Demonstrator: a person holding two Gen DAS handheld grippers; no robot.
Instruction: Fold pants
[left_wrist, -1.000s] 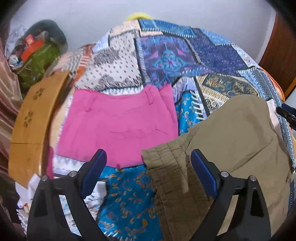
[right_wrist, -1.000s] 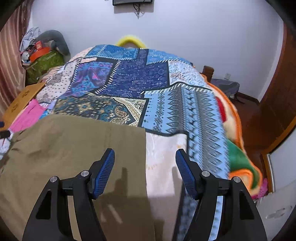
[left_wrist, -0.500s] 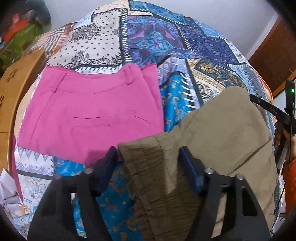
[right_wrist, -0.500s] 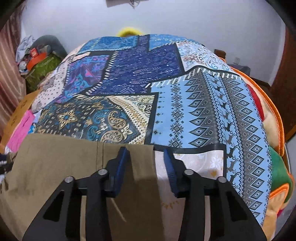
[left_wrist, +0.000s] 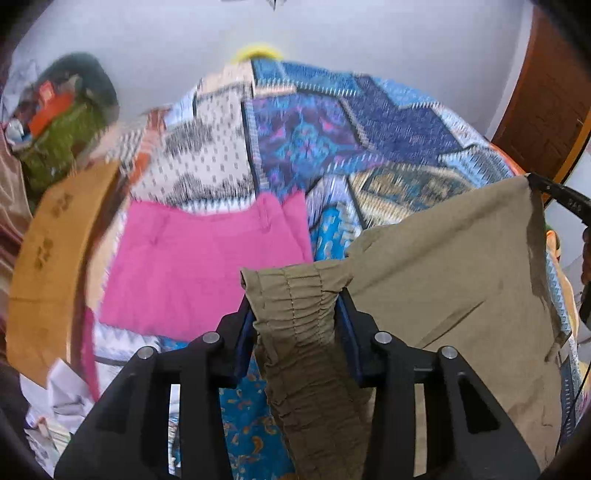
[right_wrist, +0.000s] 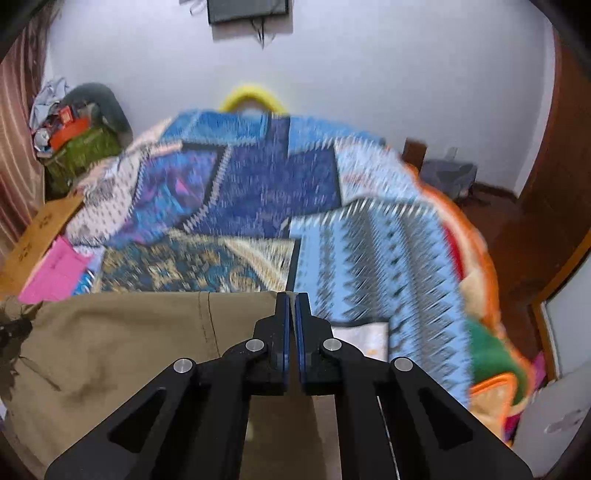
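We see the olive pants (left_wrist: 454, 280) held off the patchwork bedspread (left_wrist: 369, 133) between both grippers, long axis running sideways across the near edge of the bed. Left gripper (left_wrist: 295, 317) has the gathered elastic waistband bunched between its blue pads (left_wrist: 349, 339); the jaws are closing on it, pads pressing the bunch from both sides, and the band hangs down below them. From there the cloth stretches to the right in the left wrist view, up to a far corner pinched by the right gripper (left_wrist: 554, 192), whose black tip shows at the frame edge. In the right wrist view the right gripper (right_wrist: 291, 299) is clamped fully together on the top hem edge of the pants (right_wrist: 129, 339), fabric spreading left and downward from the pinch. So waistband points to the person's left, leg end to the right. A pink garment (left_wrist: 207, 266) lies flat on the bedspread beyond the left gripper, waistband toward the far wall, near but apart from the olive pants. A cardboard box (left_wrist: 48, 258) sits at the left bed edge. Background is motion-blurred in both views.
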